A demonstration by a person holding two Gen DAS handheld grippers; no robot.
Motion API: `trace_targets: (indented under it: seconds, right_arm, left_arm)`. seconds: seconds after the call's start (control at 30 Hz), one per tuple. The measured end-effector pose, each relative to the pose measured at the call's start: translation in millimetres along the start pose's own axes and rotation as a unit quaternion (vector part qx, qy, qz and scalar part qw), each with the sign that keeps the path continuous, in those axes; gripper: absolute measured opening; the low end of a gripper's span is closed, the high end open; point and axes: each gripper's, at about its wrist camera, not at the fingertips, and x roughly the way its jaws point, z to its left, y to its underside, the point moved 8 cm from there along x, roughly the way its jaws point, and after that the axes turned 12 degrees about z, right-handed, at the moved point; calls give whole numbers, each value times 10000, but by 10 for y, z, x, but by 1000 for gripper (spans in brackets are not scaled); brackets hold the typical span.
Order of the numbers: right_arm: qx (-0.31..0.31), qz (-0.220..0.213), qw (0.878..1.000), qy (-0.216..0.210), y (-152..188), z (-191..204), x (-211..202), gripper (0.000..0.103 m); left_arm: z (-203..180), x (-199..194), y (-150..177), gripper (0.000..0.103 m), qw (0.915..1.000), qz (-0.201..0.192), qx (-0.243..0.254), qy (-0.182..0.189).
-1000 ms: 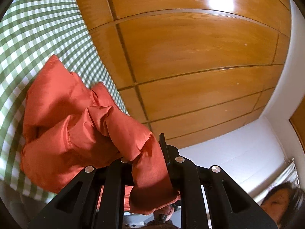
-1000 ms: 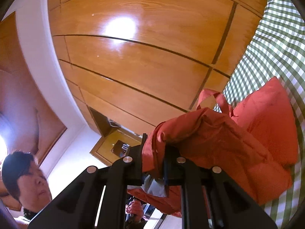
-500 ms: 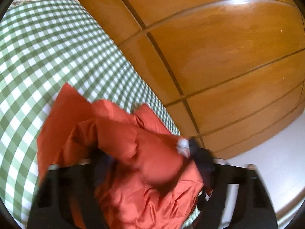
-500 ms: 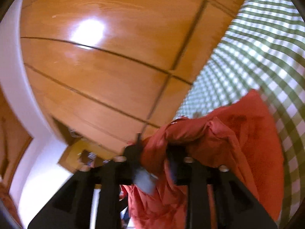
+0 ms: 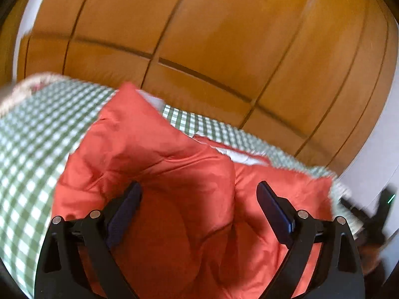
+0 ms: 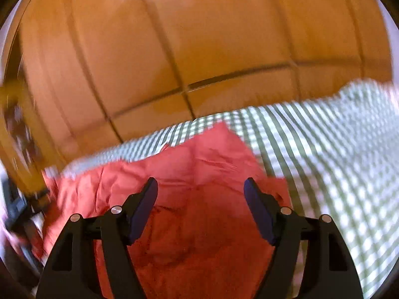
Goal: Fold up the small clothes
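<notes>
An orange-red padded garment (image 5: 159, 154) lies rumpled on a green-and-white checked cloth (image 5: 32, 134); a white lining edge shows at its far side. In the left wrist view my left gripper (image 5: 199, 191) hovers just over the garment, its jaws wide and still opening, with fabric below the gap but neither pad pressing on it. The right wrist view shows the same garment (image 6: 214, 154) on the checked cloth (image 6: 336, 149). My right gripper (image 6: 200, 186) stands over it with its jaws opening, and its pads are clear of the fabric.
A glossy wooden panelled wall (image 5: 224, 37) rises behind the checked surface. A floral cloth edge (image 5: 25, 84) sits at the far left. A dark object (image 5: 374, 214), blurred, shows at the right edge of the left wrist view. Checked cloth extends to the right of the garment.
Both grippers were shut on bunched garment fabric and lifted it; they have let go and opened. Both views have rolled upright and the garment now lies spread on the checked cloth.
</notes>
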Motion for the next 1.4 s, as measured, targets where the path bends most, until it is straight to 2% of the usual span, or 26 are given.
trace_targets:
  seconds: [0.1,0.2,0.23,0.3,0.47,0.57,0.73,0.8,0.87,0.93,1.0,1.1,1.13,1.23,1.27,1.33,1.4]
  right_arm:
    - [-741,385,9954,462,-67,224,313,73]
    - [-1062,729,9889,739,-86,207,675,72]
    - [-1084,844,9873,800,-63,151,799,72]
    - [-835,1032,9889,664,-75,10,1035,73]
    - [-314,1041,9931,446,-34,-198,1227,75]
    - [-159,1007,9942,357,-13,-227,1254,76]
    - [-177,932,9946,431,-20,-193,1235,79]
    - [-175,908,9947,445,-18,-189,1235,80]
    - [-165,892,9949,443,-15,-194,1237,80]
    - [-158,882,9950,448,-15,-194,1246,81]
    - [-152,876,9950,447,-12,-194,1249,82]
    - [-119,856,9955,385,-11,-207,1250,82]
    - [-106,853,9956,371,-11,-208,1253,82]
    - [-67,839,9960,313,-11,-218,1256,83]
    - [-57,838,9960,296,-10,-219,1260,83]
    - [-37,838,9961,268,-11,-223,1267,83]
    - [-19,843,9961,251,-10,-227,1274,84]
  left_arm:
    - [10,232,-12,92,9986,241,156,-447]
    - [81,401,-30,92,9961,450,194,-733]
    - [92,439,-39,92,9955,485,218,-786]
    - [119,511,-66,93,9939,546,291,-910]
    - [167,701,-85,99,9914,637,447,-1052]
    - [147,778,-63,99,9914,656,483,-1024]
    - [75,722,-39,99,9880,873,367,-1220]
    - [5,594,-69,99,9906,842,36,-1077]
    - [-123,447,-120,99,9945,690,-256,-739]
    - [-257,380,-162,99,9955,623,-288,-650]
    - [-423,375,-195,99,9953,618,-131,-732]
    - [-651,445,-183,99,9927,816,255,-845]
    - [-734,423,-190,99,9926,740,371,-884]
    - [-859,225,-274,99,9913,62,534,-1200]
    - [-938,200,-289,99,9926,-20,612,-1048]
    - [-1079,267,-271,99,9920,102,892,-892]
    - [-1216,434,-202,99,9866,360,1284,-945]
